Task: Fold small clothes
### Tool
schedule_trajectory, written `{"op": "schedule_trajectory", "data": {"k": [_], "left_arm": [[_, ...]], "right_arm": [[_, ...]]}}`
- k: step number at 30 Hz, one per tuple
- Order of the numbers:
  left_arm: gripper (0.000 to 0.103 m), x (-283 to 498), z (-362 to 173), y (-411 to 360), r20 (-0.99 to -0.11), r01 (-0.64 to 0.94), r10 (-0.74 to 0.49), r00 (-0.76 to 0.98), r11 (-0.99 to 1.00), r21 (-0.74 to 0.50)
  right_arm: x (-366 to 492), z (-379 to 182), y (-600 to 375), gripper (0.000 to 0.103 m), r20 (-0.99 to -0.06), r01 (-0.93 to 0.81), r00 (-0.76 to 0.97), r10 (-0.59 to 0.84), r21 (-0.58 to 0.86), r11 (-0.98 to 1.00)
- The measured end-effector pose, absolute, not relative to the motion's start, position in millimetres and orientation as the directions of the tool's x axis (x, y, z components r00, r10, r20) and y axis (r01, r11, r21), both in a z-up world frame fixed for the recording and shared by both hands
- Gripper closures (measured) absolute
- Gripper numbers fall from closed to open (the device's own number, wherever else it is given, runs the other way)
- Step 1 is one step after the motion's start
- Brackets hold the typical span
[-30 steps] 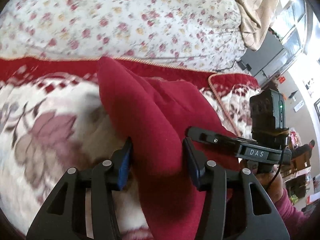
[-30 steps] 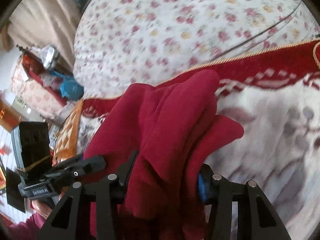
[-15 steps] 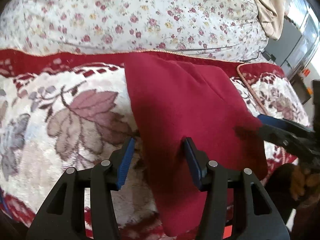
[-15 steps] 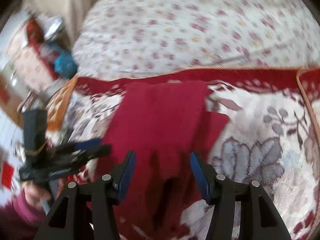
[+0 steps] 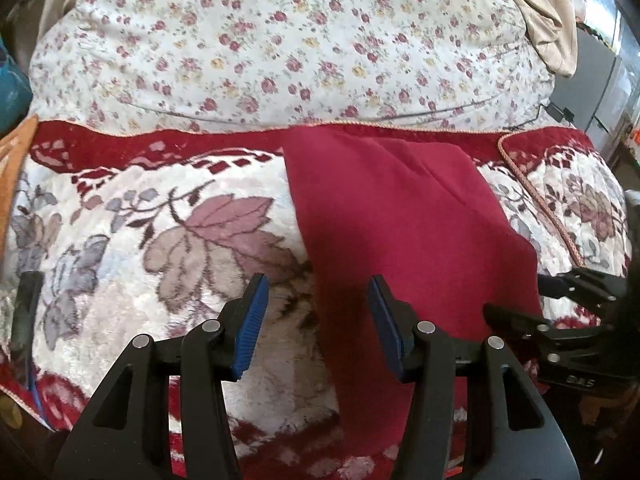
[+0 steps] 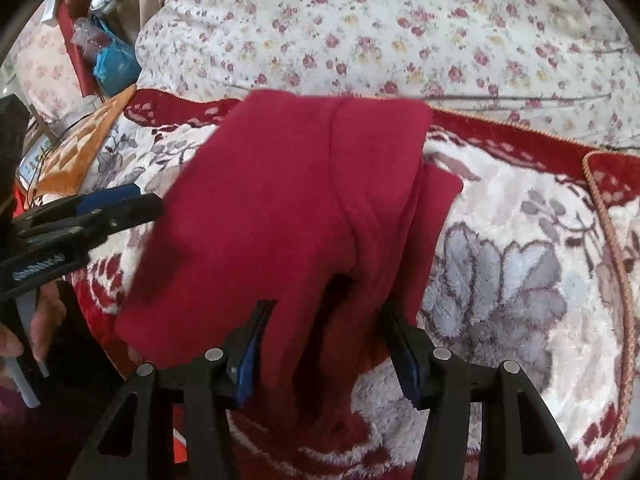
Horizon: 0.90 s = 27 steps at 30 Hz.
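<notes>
Bed: a floral plush blanket point(image 5: 168, 248) covers it, a flowered quilt point(image 5: 280, 48) at the far side.
Garment: a red garment point(image 5: 404, 232) lies folded on the blanket.
Left gripper point(image 5: 318, 322): spread over the garment's left edge.
Right gripper point(image 6: 328, 344): jaws just widened, loose around cloth.

Open plush floral blanket point(image 5: 132, 248) to the left of the folded dark red fleece garment point(image 5: 404, 224), bare and passable there. Blocked at the back by the puffy white quilt with small red flowers point(image 5: 280, 40), right against the blanket's far edge. Crowded on the right by the black right gripper point(image 5: 560, 316) just beside the garment's edge.
</notes>
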<state>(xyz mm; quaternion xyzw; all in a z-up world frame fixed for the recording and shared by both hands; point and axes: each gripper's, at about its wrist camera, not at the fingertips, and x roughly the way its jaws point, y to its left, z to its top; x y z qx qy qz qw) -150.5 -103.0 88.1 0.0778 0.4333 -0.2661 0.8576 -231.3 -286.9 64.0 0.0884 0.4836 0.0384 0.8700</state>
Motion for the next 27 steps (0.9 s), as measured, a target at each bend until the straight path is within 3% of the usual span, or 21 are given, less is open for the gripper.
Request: {"op": "schedule_trajectory", "data": {"k": [8,10,11,12,27], "left_arm": [[0.052,-157,105,-98,-0.749,0.492,-0.360,0.556,0.869,-0.053],[0.052,-158,110,-96,-0.739,0.480,-0.351,0.575,0.876,-0.043],[0.052,-159,112,-95,-0.733,0.474,-0.346,0.585,0.880,-0.036],[0.052,-159,114,-95,-0.729,0.471,-0.341,0.593,0.882,-0.030],[0.052,-164,120,-98,-0.715,0.450,-0.316,0.624,0.893,-0.002]], "right_arm": [[-244,117,-274,0.048,-0.760,0.042,0.647,0.064,0.119,0.992],[-240,125,-271,0.046,-0.750,0.068,0.661,0.034,0.105,0.992],[-238,128,-271,0.039,-0.747,0.084,0.665,0.018,0.098,0.992],[-237,129,-272,0.032,-0.743,0.100,0.669,0.005,0.097,0.990],[-230,124,-272,0.025,-0.731,0.166,0.682,-0.023,0.125,0.978]]}}
